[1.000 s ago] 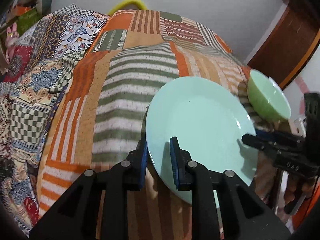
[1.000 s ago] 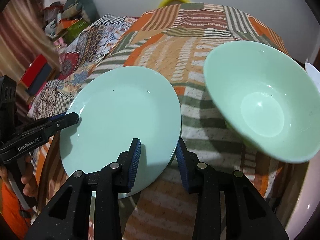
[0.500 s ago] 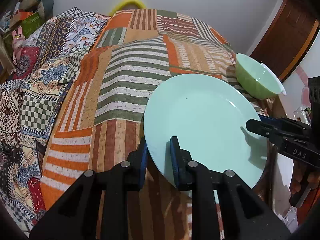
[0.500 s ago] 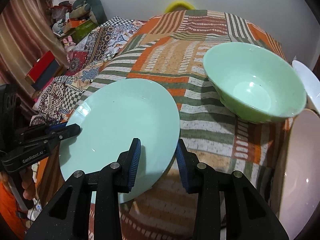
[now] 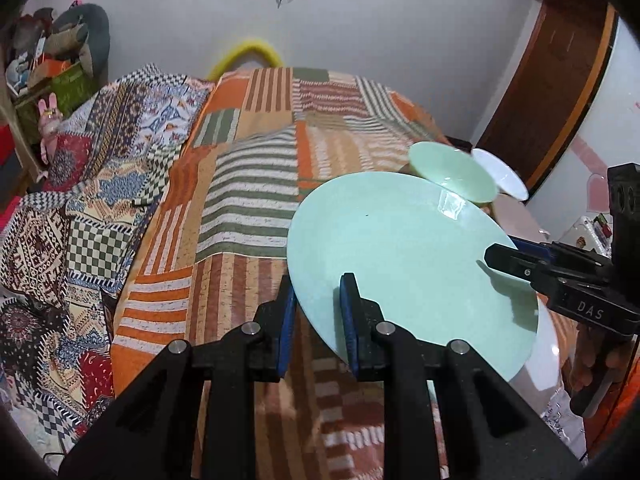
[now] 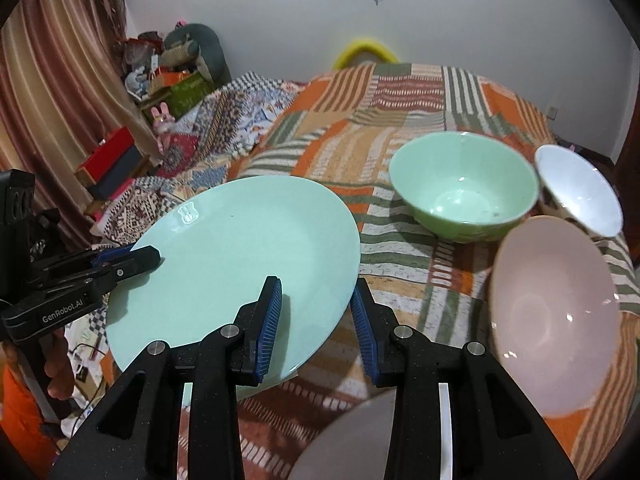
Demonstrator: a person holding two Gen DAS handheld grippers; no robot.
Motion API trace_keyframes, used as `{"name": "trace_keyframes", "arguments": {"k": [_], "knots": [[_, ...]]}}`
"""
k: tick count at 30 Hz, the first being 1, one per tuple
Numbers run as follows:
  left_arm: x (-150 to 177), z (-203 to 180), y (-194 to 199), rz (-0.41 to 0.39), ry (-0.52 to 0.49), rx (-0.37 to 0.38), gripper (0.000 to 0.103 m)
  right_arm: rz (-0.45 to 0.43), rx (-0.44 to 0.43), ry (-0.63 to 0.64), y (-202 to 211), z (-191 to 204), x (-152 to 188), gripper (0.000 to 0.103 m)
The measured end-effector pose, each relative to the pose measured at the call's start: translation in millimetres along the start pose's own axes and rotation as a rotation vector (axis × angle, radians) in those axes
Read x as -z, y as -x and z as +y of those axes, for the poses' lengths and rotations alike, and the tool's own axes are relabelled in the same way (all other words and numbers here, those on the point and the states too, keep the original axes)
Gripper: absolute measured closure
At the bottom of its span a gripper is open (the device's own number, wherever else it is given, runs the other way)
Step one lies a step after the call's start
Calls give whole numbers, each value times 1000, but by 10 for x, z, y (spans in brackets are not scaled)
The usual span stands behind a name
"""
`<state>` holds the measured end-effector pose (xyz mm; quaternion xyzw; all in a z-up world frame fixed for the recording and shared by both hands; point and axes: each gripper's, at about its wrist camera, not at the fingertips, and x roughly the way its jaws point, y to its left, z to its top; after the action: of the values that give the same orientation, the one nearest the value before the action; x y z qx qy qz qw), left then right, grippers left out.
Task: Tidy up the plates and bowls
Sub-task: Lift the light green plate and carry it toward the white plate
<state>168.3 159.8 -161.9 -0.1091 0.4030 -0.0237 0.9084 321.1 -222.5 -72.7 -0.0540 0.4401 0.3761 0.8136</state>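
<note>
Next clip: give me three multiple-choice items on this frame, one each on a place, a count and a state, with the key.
1. Where is the green bowl?
A. on the striped patchwork bedspread
B. on the floor
C. on the mint-green round plate

2. How many bowls show in the right wrist view?
A. one
B. three
C. five

3. The plate is:
A. lying flat on the bed
B. clamped at its rim by the left gripper and right gripper
C. broken

Key: 1 A, it rests on the cloth; 2 B, green, white bowl, pink bowl; 3 B, both jaws pinch the rim.
</note>
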Motion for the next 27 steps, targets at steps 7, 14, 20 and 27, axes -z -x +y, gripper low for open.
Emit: {"name": "trace_keyframes", "arguments": {"k": [7, 14, 20, 27], "knots": [[56, -306, 380, -50, -50, -2, 82, -58, -8, -7, 373, -28, 97, 70], [134, -581, 590, -64, -89, 20, 82, -88, -8, -31, 655, -114, 277, 70], [261, -820, 685, -55, -111, 39, 82, -101, 0, -60, 833, -205, 460, 70], [412, -1045, 636, -12, -139, 56, 82, -91, 0, -116, 970, -377, 737, 70]]}}
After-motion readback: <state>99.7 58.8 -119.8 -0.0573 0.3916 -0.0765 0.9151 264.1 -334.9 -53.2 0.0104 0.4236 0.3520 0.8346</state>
